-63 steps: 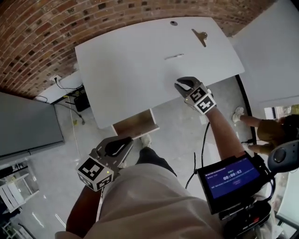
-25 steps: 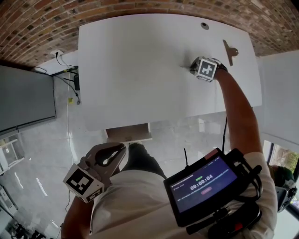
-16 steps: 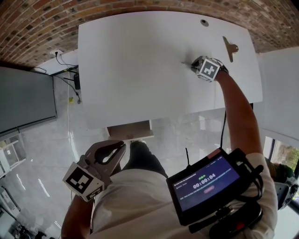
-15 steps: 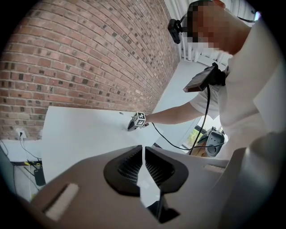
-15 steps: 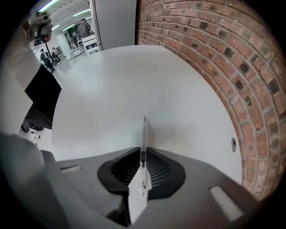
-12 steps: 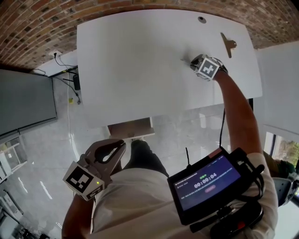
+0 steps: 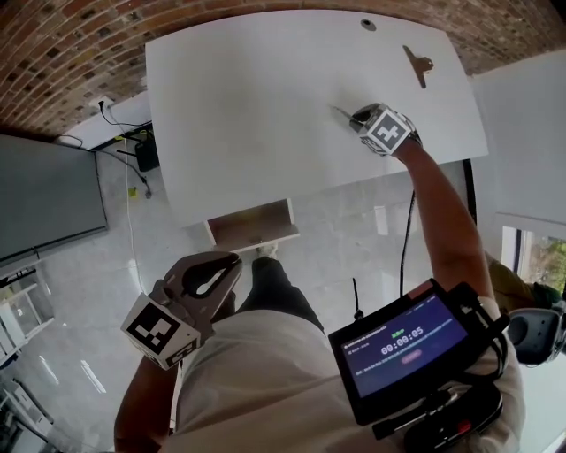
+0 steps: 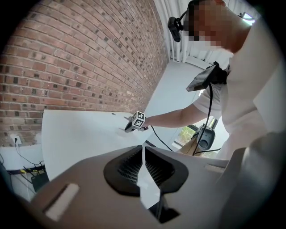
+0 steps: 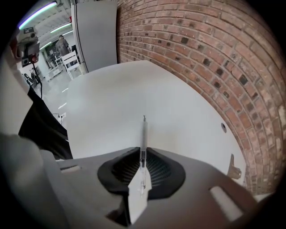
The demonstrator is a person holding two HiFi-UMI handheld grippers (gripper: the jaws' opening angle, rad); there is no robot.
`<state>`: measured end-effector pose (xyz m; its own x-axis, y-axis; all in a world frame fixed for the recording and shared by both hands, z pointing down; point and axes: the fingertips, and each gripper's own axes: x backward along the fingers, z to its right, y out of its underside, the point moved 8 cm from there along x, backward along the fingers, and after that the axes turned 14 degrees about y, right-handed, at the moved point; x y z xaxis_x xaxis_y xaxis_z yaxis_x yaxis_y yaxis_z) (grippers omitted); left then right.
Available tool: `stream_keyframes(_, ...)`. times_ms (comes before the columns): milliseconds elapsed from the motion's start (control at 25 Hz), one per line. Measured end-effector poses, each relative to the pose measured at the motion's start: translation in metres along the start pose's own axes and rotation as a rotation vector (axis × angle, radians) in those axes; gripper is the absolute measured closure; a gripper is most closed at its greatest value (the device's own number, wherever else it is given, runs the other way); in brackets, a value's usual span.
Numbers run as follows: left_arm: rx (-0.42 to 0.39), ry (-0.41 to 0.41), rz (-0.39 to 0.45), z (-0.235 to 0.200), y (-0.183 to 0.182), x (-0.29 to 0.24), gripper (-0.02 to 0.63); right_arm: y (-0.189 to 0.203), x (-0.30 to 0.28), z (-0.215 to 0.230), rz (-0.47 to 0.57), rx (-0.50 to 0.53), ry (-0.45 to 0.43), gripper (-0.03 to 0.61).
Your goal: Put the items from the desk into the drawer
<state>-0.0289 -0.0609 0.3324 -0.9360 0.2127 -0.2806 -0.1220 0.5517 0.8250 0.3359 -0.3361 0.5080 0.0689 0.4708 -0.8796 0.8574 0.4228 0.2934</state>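
Observation:
My right gripper [image 7: 355, 116] is over the right half of the white desk [image 7: 248, 97], shut on a slim clear pen [image 7: 340, 111]. In the right gripper view the pen [image 9: 143, 134] is pinched between the dark pads and pokes forward past my right gripper [image 9: 142, 154]. A brass-coloured binder clip [image 7: 417, 64] lies on the desk beyond it, also visible as the clip [image 9: 233, 170] at the right. The wooden drawer [image 7: 252, 226] hangs open under the desk's front edge. My left gripper [image 7: 228, 265] is shut and empty near the person's body, below the drawer; its jaws meet in the left gripper view [image 8: 143, 152].
A round cable hole [image 7: 367, 25] sits near the desk's far edge by the brick wall [image 7: 80, 53]. A dark panel [image 7: 44, 203] stands at the left. A screen [image 7: 411, 341] hangs on the person's chest. Cables and a socket [image 7: 133, 155] lie on the floor left of the desk.
My right gripper went from the desk's front edge out to the pen and shut on it; the pen now sticks out of its jaws. The left gripper stayed low and shut.

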Motion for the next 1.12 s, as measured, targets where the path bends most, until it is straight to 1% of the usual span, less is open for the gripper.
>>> stream_keyframes(160, -0.013, 0.037, 0.0, 0.011, 0.01, 0.02, 0.588, -0.005, 0.023, -0.036, 0.004, -0.034, 0.013, 0.534)
stream_keyframes(400, -0.033, 0.066, 0.001, 0.027, 0.032, 0.053, 0.588, -0.014, 0.058, -0.095, 0.017, -0.101, 0.016, 0.534)
stream_keyframes(680, -0.044, 0.094, 0.0, 0.042, 0.056, 0.093, 0.588, -0.03, 0.082, -0.172, 0.031, -0.169, -0.017, 0.534)
stream_keyframes(1000, -0.056, 0.125, -0.017, 0.058, 0.09, 0.12, 0.588, -0.039, 0.091, -0.267, 0.06, -0.184, -0.074, 0.534)
stream_keyframes(1120, -0.059, 0.138, -0.031, 0.063, 0.102, 0.126, 0.588, -0.044, 0.089, -0.304, 0.076, -0.191, -0.111, 0.534)
